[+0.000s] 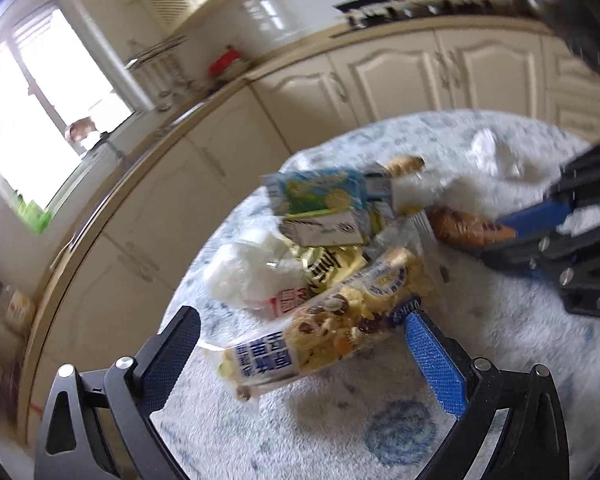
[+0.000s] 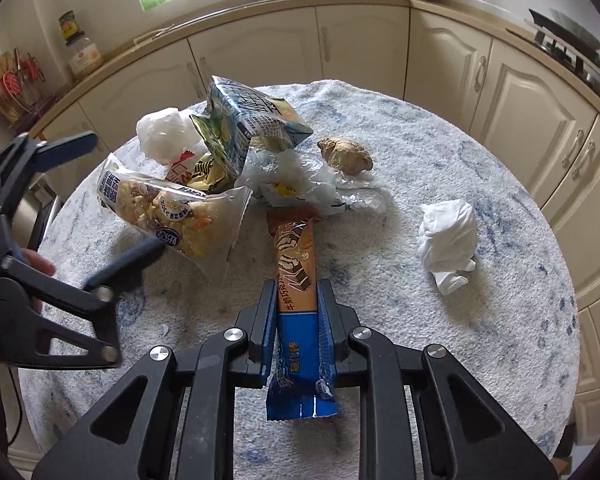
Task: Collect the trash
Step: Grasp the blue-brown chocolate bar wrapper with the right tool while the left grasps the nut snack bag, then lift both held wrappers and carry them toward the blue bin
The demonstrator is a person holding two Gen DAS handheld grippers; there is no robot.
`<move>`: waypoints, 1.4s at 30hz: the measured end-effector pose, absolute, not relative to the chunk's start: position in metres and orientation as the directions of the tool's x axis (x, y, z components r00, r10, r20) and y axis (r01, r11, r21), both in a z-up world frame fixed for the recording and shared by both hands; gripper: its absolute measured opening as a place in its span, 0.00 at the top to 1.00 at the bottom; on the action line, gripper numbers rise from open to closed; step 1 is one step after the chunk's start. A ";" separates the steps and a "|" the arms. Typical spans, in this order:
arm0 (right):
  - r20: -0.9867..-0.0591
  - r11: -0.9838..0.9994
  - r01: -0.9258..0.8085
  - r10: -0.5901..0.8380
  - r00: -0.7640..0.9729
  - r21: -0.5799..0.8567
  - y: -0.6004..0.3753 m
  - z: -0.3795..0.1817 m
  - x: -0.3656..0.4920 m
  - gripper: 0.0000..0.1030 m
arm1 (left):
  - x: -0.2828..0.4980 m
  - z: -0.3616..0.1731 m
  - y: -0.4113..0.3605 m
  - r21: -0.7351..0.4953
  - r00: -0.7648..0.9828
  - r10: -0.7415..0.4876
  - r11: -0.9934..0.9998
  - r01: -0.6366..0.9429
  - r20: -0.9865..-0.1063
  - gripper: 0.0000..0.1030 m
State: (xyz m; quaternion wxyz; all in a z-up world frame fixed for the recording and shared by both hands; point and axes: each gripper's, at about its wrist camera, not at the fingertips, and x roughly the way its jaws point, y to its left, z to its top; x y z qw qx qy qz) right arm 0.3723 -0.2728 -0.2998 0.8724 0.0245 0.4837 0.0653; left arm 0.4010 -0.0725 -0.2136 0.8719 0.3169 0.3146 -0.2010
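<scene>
A heap of trash lies on the round table (image 2: 440, 320): a clear snack bag (image 2: 172, 210) (image 1: 320, 328), a crushed blue carton (image 2: 248, 120) (image 1: 320, 196), a white plastic bag (image 2: 164, 132) and clear film (image 2: 300, 180). My right gripper (image 2: 298, 300) is shut on a long brown and blue wafer wrapper (image 2: 296, 280), which also shows in the left wrist view (image 1: 472, 226). My left gripper (image 1: 300, 336) (image 2: 120, 196) is open, its fingers on either side of the snack bag's end.
A piece of ginger (image 2: 346, 154) lies beyond the heap. A crumpled white tissue (image 2: 448, 240) lies on the right of the table. Cream kitchen cabinets (image 2: 260, 52) curve around behind the table, with a stove (image 2: 572, 52) at the right.
</scene>
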 end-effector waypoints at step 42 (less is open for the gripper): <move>-0.699 0.969 0.067 0.123 0.704 0.238 -0.395 -0.221 0.244 0.82 | 0.309 -0.142 -0.101 -0.109 0.559 -0.442 0.841 0.529 -0.701 0.70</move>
